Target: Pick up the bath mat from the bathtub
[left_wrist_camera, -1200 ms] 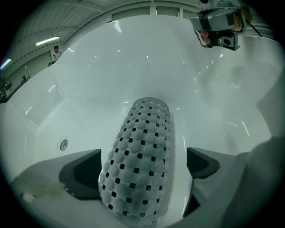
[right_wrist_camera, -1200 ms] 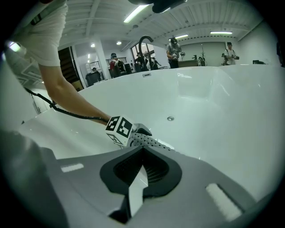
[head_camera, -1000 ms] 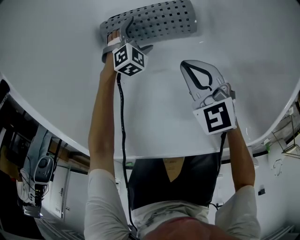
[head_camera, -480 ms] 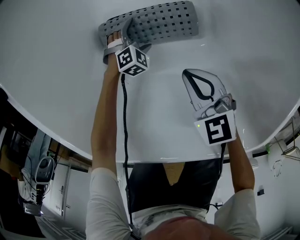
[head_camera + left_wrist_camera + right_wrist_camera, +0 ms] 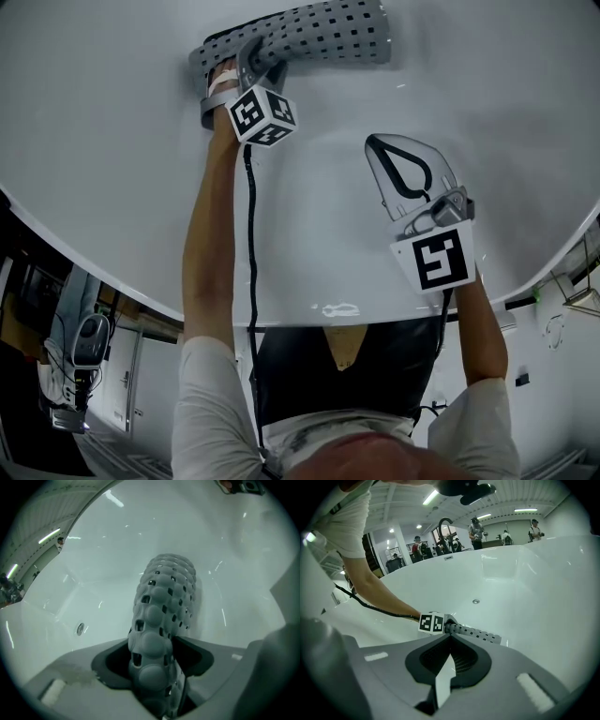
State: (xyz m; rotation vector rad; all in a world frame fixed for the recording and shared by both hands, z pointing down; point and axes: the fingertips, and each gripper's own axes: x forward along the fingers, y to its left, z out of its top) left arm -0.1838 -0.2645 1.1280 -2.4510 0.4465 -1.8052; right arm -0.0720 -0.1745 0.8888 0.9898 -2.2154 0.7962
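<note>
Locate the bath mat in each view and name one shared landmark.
Head view: the bath mat lies top centre, its left end in the left claw, whose jaws are closing.
Left gripper view: the bath mat fills the centre, rising from between the jaws.
Right gripper view: the bath mat is a thin grey strip at centre, beside the marker cube.
Shared landmark: the white bathtub under it.

Tub floor mostly open
Glossy white bathtub (image 5: 94,112) open at left; perforated grey rubber bath mat (image 5: 328,33) blocks upper middle.
</note>
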